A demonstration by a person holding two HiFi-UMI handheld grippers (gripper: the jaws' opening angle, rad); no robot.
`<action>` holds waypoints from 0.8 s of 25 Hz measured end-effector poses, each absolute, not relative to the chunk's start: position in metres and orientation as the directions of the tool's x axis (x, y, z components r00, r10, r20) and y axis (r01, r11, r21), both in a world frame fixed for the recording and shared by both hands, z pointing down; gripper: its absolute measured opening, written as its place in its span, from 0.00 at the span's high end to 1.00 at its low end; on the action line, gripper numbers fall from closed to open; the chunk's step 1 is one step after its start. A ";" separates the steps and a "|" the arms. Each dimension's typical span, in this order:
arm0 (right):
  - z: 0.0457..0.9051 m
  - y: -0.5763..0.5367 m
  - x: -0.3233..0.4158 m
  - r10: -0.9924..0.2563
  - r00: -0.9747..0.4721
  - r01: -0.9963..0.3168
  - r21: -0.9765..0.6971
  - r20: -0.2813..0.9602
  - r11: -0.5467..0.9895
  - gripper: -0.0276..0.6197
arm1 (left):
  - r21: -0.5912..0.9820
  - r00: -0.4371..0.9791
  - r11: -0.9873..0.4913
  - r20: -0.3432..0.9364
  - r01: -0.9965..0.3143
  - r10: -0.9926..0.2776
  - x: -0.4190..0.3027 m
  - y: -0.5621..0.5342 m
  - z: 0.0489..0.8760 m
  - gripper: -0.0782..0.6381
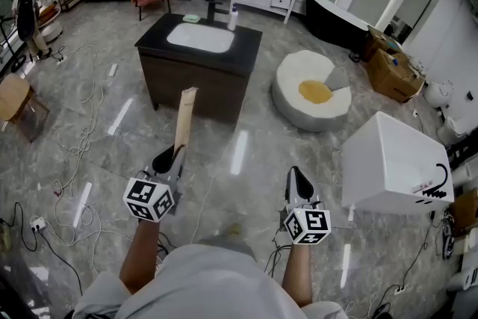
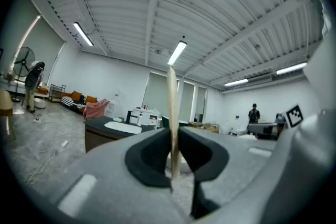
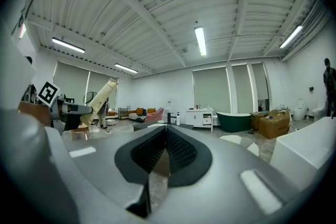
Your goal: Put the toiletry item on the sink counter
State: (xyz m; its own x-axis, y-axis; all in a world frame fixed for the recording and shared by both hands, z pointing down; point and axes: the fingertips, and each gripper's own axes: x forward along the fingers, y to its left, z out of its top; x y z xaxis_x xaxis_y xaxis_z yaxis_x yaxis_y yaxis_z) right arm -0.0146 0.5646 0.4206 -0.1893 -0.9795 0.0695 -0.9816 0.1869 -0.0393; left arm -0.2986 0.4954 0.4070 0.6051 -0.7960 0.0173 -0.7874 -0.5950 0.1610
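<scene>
Now | left gripper (image 1: 168,158): jaws clamped on upright slim tan box (image 1: 185,116) | right gripper (image 1: 297,177): jaws closed together, empty | sink desk (image 1: 240,56): far

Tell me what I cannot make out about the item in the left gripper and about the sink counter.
- Tan flat item: no print readable in the head view; the left gripper view shows only its thin edge.
- Its lower end: hidden between the pads of the left gripper.
- Small things on the sink counter: too small in the head view to name.
</scene>
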 end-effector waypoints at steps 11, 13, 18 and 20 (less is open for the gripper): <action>0.428 0.542 -0.012 -0.983 -0.167 -0.985 -0.050 0.076 0.164 0.95 | 0.168 0.610 -0.597 0.031 -0.784 -0.792 -0.299 0.469 0.417 0.82; 0.431 0.531 -0.011 -0.982 -0.169 -0.985 -0.051 0.079 0.166 0.95 | 0.172 0.608 -0.595 0.034 -0.786 -0.793 -0.298 0.458 0.419 0.82; 0.429 0.498 0.002 -0.983 -0.172 -0.984 -0.053 0.071 0.169 0.95 | 0.164 0.609 -0.597 0.033 -0.785 -0.792 -0.285 0.427 0.417 0.82; 0.428 0.482 0.005 -0.982 -0.176 -0.984 -0.055 0.069 0.172 0.95 | 0.163 0.610 -0.597 0.038 -0.785 -0.791 -0.280 0.413 0.418 0.82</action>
State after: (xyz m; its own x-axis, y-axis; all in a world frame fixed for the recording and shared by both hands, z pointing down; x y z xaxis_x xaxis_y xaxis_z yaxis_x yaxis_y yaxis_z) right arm 0.0052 0.4819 0.4285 -0.1758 -0.9820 0.0689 -0.9835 0.1722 -0.0548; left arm -0.2798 0.4125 0.4176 0.6101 -0.7914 0.0383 -0.7852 -0.5974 0.1630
